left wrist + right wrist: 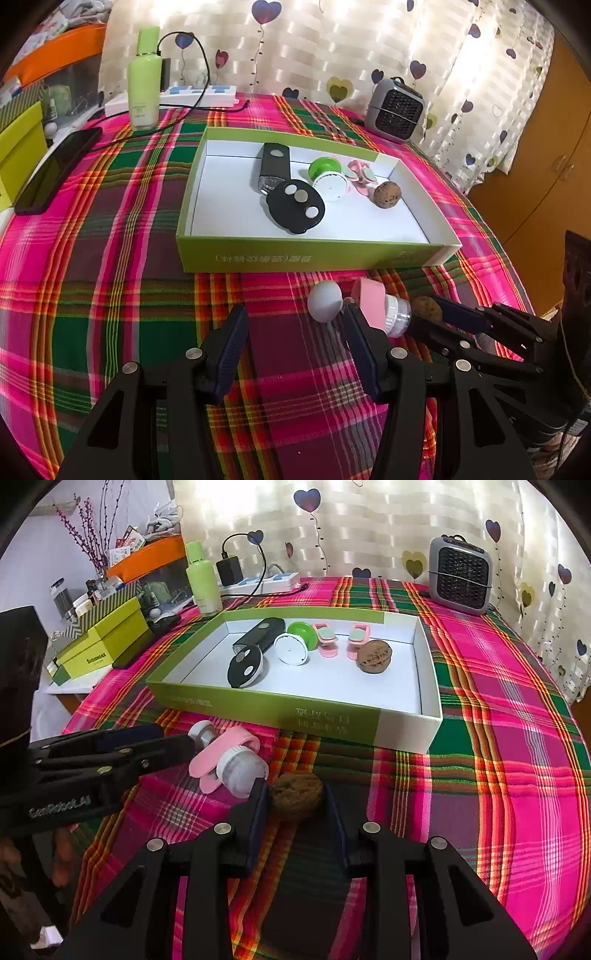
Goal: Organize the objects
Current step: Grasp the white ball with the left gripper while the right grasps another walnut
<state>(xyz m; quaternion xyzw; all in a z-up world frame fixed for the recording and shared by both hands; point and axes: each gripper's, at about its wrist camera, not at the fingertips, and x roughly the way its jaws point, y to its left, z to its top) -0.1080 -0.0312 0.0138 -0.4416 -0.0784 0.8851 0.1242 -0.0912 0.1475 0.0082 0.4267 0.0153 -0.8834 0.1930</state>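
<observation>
Two claws work over a plaid-clothed table (110,221). Left wrist view: the left claw (295,347) stands apart and empty near the table's front edge, a white ball (325,301) just ahead. The green cardboard tray (295,254) carries printed characters, unreadable here.

Right wrist view: the right claw (297,812) is clamped on a brown, wrinkled walnut (297,794) resting on the cloth before the tray's front wall. The left claw's body reads "GenRobot.AI". A pink clip with ribbed white cap (236,764) lies beside the walnut.
</observation>
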